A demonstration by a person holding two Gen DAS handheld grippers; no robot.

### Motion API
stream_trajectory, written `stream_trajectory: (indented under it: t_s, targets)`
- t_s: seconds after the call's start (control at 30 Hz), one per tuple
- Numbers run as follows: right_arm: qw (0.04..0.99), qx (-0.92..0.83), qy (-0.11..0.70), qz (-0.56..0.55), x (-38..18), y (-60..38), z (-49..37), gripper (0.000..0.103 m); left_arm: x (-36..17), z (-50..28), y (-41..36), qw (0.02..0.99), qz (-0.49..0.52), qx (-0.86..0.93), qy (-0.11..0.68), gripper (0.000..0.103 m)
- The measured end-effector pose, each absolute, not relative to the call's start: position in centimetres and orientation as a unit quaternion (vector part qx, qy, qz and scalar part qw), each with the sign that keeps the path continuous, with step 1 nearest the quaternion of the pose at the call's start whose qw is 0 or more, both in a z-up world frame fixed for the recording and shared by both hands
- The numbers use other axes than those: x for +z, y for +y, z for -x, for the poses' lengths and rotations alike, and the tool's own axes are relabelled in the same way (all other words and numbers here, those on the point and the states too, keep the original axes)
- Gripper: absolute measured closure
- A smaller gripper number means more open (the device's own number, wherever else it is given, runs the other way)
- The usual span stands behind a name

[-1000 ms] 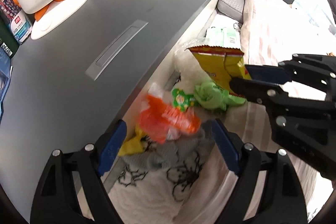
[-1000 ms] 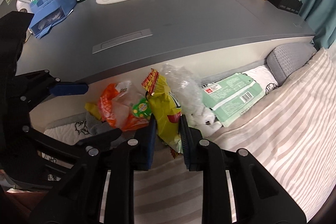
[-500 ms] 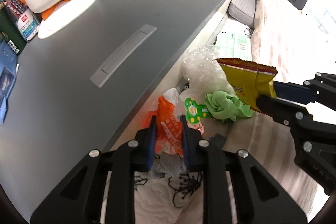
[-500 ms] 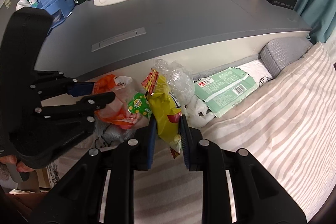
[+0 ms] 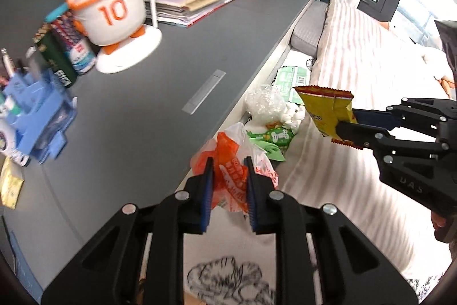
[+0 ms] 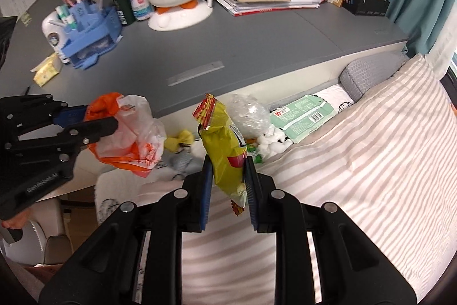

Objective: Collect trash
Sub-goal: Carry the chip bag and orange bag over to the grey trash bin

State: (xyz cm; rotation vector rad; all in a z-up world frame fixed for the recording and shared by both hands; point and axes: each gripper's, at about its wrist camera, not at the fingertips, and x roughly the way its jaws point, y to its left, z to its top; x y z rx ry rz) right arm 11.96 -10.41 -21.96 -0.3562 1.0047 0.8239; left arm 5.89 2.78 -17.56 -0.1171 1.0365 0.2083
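Two bits of trash are picked up so far. The left gripper (image 5: 227, 185) is nearly closed, its jaws squeezing the orange bag (image 5: 232, 176), which hangs between them. The right gripper (image 6: 227, 182) is nearly closed too, pinching the yellow chip bag (image 6: 224, 150). More trash lies past both jaws by the bed: a green packet (image 6: 302, 116), clear plastic (image 6: 248, 116), white tissue (image 6: 272, 140) and a small green wrapper (image 5: 271, 135). No bin shows.

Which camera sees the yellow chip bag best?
The right wrist view. There the yellow chip bag hangs front and centre, clamped between the right gripper pads, nearly its whole length showing. The left wrist view catches it smaller, off to the right, its lower end hidden behind the gripper.
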Motion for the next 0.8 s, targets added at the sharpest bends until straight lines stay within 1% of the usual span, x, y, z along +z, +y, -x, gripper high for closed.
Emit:
stream_trajectory:
  t_s: [0.23,0.37,0.57,0.8]
  targets:
    - [0.778,0.405,0.449,0.172,-17.6,-9.9,-7.2,0.083,-13.2,0.1,3.8,0.866,0.073,0.123,0.479,0.082]
    - [0.767,0.433,0.433,0.191,-15.5,-8.4,-4.1,0.083,-11.6,3.9,5.0,0.865,0.088,0.152,0.47,0.082]
    - [0.736,0.493,0.407,0.22,-12.6,-4.7,1.4,0.083,-9.9,10.5,7.7,0.858,0.129,0.203,0.454,0.082]
    - [0.671,0.59,0.355,0.275,-9.7,2.7,9.7,0.083,-7.9,20.2,11.1,0.84,0.175,0.296,0.42,0.082]
